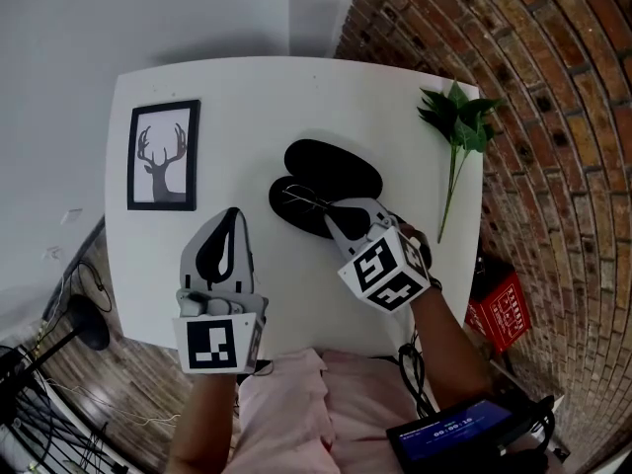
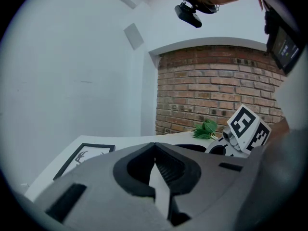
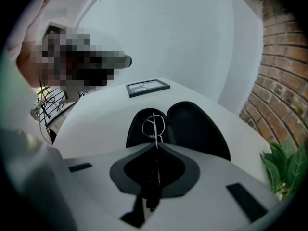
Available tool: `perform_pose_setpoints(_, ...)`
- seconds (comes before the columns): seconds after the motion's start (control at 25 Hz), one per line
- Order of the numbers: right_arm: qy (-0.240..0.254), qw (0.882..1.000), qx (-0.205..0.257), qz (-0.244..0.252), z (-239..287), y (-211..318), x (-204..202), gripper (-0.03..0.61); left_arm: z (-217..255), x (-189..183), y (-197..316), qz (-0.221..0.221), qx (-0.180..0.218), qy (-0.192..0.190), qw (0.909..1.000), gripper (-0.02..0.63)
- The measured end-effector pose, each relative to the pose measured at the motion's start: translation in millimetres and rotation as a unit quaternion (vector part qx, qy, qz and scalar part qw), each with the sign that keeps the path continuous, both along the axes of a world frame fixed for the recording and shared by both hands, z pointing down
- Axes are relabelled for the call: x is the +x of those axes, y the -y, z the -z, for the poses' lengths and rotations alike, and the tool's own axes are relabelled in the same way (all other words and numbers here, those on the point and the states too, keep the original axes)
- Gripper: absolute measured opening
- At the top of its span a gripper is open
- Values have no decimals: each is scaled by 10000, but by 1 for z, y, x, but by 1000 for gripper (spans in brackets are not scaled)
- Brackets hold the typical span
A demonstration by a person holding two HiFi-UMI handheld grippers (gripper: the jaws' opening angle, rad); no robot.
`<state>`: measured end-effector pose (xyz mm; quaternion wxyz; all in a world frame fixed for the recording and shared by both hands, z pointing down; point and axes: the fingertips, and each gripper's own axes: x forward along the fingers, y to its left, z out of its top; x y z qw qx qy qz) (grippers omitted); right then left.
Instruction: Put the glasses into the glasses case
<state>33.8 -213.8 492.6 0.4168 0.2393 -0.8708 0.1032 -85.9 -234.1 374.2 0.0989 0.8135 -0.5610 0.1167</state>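
— Where are the glasses (image 3: 154, 124)?

— Pinched in the right gripper (image 3: 156, 147), whose jaws are closed on the thin wire frame. One lens rim sticks out past the tips, over the nearer half of the open glasses case (image 1: 341, 166).

— Touching the lining?

— I cannot tell (the rim is very fine against the black).

— And the case itself?

— Lying flat, both halves spread, mid-table (image 1: 276, 92), between a framed deer picture (image 1: 163, 154) and a leafy sprig (image 1: 456, 126).

— The other hand?

— The left gripper (image 1: 234, 213) sits just beside the case on the picture's side, jaws together at the tips with nothing between them.
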Motion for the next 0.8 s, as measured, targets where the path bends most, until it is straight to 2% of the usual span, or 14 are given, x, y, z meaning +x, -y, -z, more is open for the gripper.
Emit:
perform_pose_setpoints(0.16,129,9998,-130,-58,1,-1,0,18,0,0,0,-2,-1,11,10000,5)
perform_pose_setpoints(0.4,-76,9998,-177,7,-5,-2,-1,21,0,-2,0,57,-18,-25,10000,5)
perform_pose_setpoints(0.56,-178,9998,-48,-30,-7,-2,0,26,-7,-3,-7,93,-257,23,9996,5)
perform_pose_setpoints(0.8,-279,9996,-65,-38,-10,-1,0,34,-6,-2,-10,109,-292,14,9995,5)
